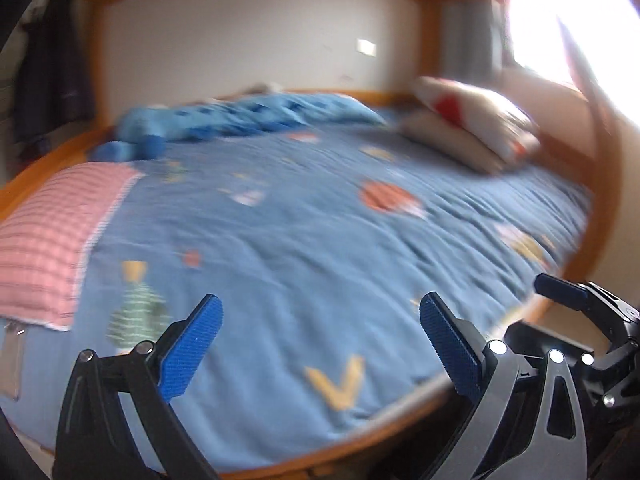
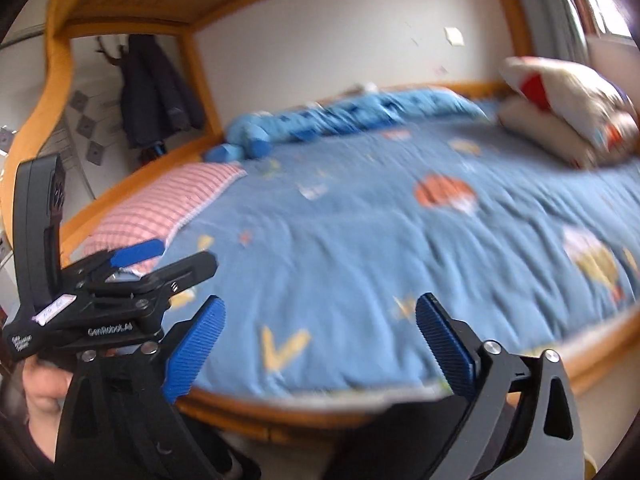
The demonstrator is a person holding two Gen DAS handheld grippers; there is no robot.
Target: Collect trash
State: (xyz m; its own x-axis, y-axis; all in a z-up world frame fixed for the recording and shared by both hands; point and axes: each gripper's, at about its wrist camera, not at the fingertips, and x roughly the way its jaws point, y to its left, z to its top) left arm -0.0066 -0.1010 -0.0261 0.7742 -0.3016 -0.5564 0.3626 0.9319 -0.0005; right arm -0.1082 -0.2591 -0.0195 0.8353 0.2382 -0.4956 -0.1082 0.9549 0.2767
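Daylight, window (image 1: 560, 20) glare blown out upper right; heavy motion blur; fisheye bending edges.

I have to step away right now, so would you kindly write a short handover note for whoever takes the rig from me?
Left gripper: open, nothing between the fingers.
Right gripper: open, also empty.
Both point at the bed's blue patterned quilt, side by side near its front edge.
On the bed: pink checked pillow at the left, rolled blue blanket along the wall, white and red pillows at the right.
Trash: none can be made out; both views are blurred.
Done: cannot be judged from here.
Left: find the trash and collect it.
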